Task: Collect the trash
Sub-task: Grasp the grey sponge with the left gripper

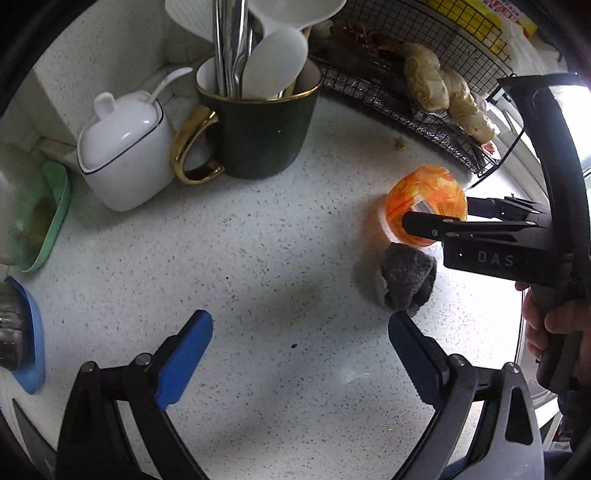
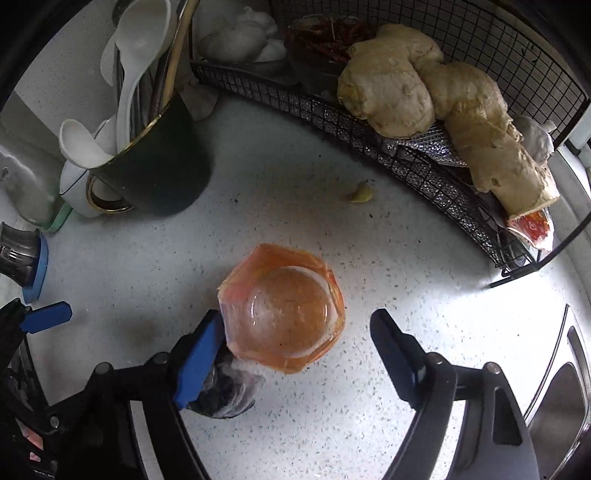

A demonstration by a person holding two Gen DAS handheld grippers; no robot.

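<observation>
- The orange plastic cup (image 2: 282,308), near the surface's (image 2: 332,406) basket-side edge, looks light, thin and crushable.
- The right tool (image 2: 297,354) straddles it wide open, holding nothing; the rim sides seem the best hold.
- The left tool (image 1: 301,354) gapes empty.

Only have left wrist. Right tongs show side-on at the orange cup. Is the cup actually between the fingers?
Observer: Yes. In right wrist, the orange plastic cup sits between the open right tongs, touching the blue pad on the view's left, with a gap to the other finger.
Operator: Is the grey wad in the way?
Observer: The grey wad lies under that blue pad, beside the cup and partly hidden.
Operator: Anything in the basket behind the mug?
Observer: White garlic bulbs at the wire basket end.
</observation>
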